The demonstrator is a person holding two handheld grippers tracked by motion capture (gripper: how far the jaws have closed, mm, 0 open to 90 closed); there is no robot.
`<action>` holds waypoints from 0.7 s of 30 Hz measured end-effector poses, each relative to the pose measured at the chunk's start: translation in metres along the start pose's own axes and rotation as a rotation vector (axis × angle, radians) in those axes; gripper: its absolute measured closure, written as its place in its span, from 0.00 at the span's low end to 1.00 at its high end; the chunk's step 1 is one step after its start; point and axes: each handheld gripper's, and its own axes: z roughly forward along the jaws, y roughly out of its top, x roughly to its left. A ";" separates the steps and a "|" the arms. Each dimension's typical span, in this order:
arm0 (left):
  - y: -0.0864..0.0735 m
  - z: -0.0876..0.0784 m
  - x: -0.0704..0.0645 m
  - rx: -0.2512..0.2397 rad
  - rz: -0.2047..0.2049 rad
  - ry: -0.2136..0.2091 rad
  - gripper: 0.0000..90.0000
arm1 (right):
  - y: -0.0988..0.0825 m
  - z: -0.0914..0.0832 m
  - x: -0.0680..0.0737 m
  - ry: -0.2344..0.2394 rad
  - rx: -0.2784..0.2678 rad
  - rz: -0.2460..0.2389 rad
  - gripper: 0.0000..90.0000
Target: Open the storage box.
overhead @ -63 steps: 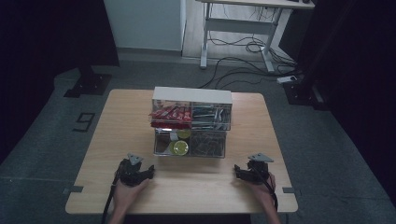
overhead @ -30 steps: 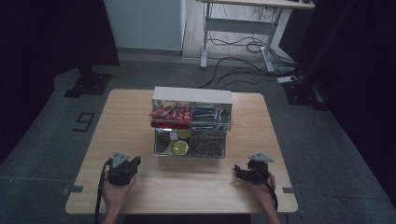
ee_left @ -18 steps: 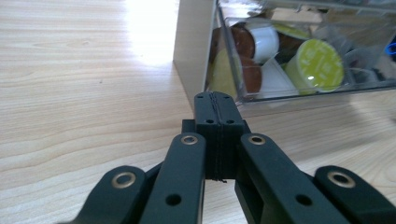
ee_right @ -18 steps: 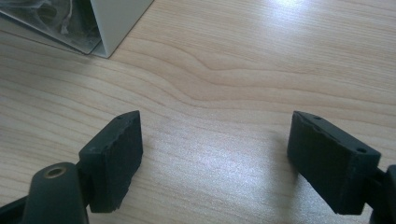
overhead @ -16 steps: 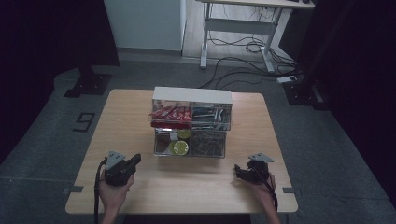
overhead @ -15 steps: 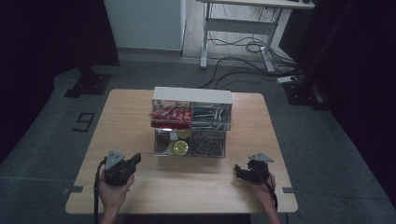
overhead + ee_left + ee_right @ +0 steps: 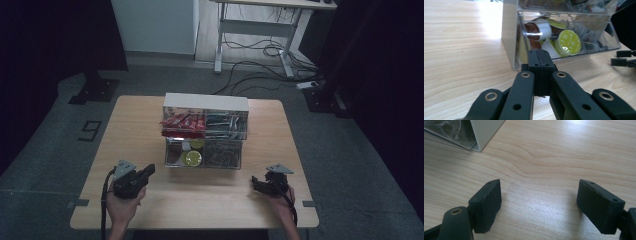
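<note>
Two claws sit at the near edge of the wooden surface [image 7: 150,125], one in each of the person's hands. The left claw [image 7: 148,171] is held at the near left, raised a little off the wood and pointing toward the clear drawer box; its jaws are pressed flat together with nothing between them, as the left gripper view shows at close range [image 7: 540,58]. The left hand [image 7: 121,207] wraps the body from below, and a cable hangs down beside the wrist. The right claw [image 7: 255,183] lies low at the near right, pointing leftward across the wood; its jaws stand wide apart and hold nothing, and in the right gripper view bare wood grain shows between the two black pads [image 7: 539,202]. The right hand [image 7: 283,206] grips it from behind.

Just beyond both claws, in the middle of the surface, stands the clear drawer box [image 7: 205,131] with a white top, well apart from the right claw and near the left one. Its lower left drawer [image 7: 564,35] faces the shut left claw and holds coffee capsules: one with a yellow-green lid [image 7: 568,42] leans against the front wall, and one with a white lid [image 7: 543,31] lies behind it. The lower right drawer holds dark, tangled small items that I cannot make out. The upper left drawer holds red packets [image 7: 181,121]; the upper right holds darker packets.

Farther off, on the grey floor, a white desk frame [image 7: 255,27] stands over trailing cables.
</note>
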 end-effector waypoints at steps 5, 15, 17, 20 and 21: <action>0.005 0.000 -0.005 -0.005 0.023 -0.010 1.00 | 0.000 0.000 0.000 -0.004 -0.001 0.003 0.23; 0.021 0.001 -0.016 -0.024 0.038 -0.047 1.00 | -0.001 -0.001 -0.001 -0.008 -0.001 0.006 0.23; 0.026 0.002 -0.019 -0.024 0.044 -0.054 1.00 | -0.001 -0.001 -0.001 -0.008 -0.001 0.006 0.23; 0.035 0.001 -0.023 -0.030 0.049 -0.069 1.00 | -0.001 -0.001 -0.001 -0.008 -0.001 0.006 0.23; 0.035 0.001 -0.023 -0.030 0.049 -0.069 1.00 | -0.001 -0.001 -0.001 -0.008 -0.001 0.006 0.23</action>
